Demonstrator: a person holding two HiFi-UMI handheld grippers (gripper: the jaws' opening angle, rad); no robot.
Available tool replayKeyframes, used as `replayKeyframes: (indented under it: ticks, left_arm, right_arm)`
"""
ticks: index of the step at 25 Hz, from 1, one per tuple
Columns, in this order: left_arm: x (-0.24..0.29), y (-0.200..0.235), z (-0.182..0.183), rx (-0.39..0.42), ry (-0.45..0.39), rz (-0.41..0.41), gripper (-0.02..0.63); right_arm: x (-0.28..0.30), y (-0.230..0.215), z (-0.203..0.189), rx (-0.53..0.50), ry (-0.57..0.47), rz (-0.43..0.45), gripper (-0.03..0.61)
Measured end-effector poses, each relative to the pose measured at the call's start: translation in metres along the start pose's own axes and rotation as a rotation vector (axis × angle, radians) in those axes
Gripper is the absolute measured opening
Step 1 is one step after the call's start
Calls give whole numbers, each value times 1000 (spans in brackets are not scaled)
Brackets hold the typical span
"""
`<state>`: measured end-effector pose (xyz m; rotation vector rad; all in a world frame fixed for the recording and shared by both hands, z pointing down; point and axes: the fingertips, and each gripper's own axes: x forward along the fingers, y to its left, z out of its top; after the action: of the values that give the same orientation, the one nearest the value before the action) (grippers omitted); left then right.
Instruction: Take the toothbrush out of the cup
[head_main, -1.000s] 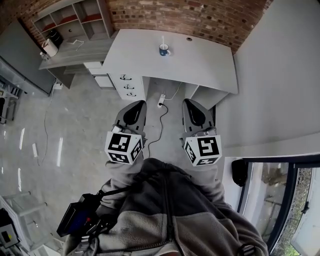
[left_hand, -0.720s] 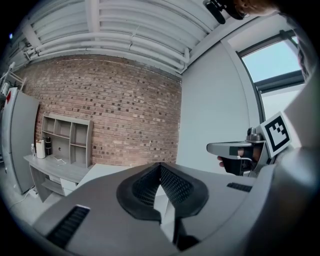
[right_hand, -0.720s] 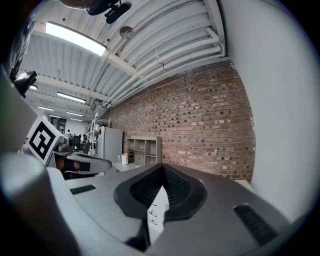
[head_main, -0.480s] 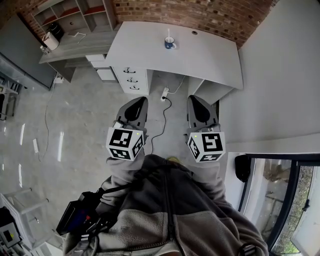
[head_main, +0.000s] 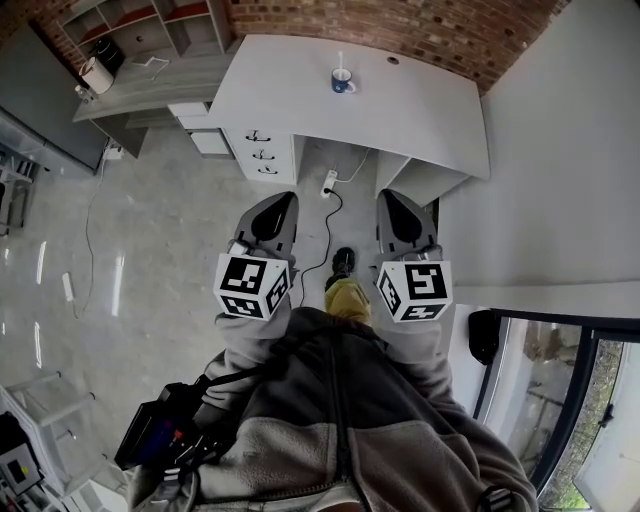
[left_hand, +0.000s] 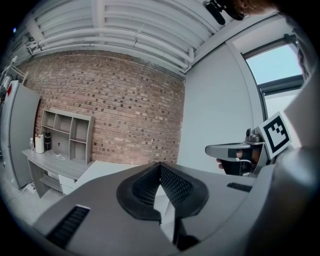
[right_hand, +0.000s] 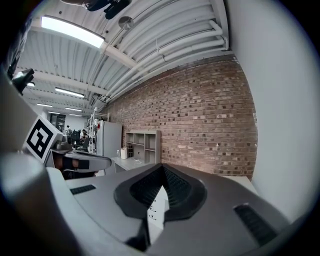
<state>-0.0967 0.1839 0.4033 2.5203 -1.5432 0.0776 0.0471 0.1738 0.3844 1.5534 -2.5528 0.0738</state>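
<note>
A blue cup (head_main: 342, 82) stands on the white desk (head_main: 420, 120) far ahead, near its back edge. A white toothbrush (head_main: 339, 62) sticks upright out of it. My left gripper (head_main: 275, 200) and right gripper (head_main: 393, 196) hang side by side over the floor, well short of the desk, both pointing toward it. In the left gripper view the left gripper (left_hand: 160, 165) has its jaws closed together with nothing between them. The right gripper (right_hand: 162, 166) looks the same in its own view. Neither gripper view shows the cup.
A drawer unit (head_main: 262, 160) sits under the desk's left side. A power strip with a cable (head_main: 327, 185) lies on the floor ahead. A grey counter (head_main: 150, 95) and shelves (head_main: 150, 30) stand at the left. A grey wall (head_main: 540, 180) runs along the right. My shoe (head_main: 343, 262) is between the grippers.
The desk and cup have drawn slightly nearer in the head view. A shoe and a yellow trouser leg have stepped forward between the grippers. Both grippers stay shut.
</note>
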Motion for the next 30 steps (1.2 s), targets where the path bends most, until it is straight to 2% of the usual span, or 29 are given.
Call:
replayKeyframes:
  ticks: [8,13,20,25,30]
  left_arm:
    - [23,26,22,5,-7,77,3]
    - [102,60,39,26,-12,113,3]
    - [210,70,61,26,14,104,3]
    - [269,85,77,14,22,123,3]
    - [313,90,77,5,39,121,3]
  right_arm:
    - [44,-9,27,19,-28,85,0]
    - [122,-51,34,29,-42,138,0]
    - [200,-129,39,65,-3,160,0]
    - [243,-161,48,73,-3,194,0]
    - [273,-192,38,95,24,208,0]
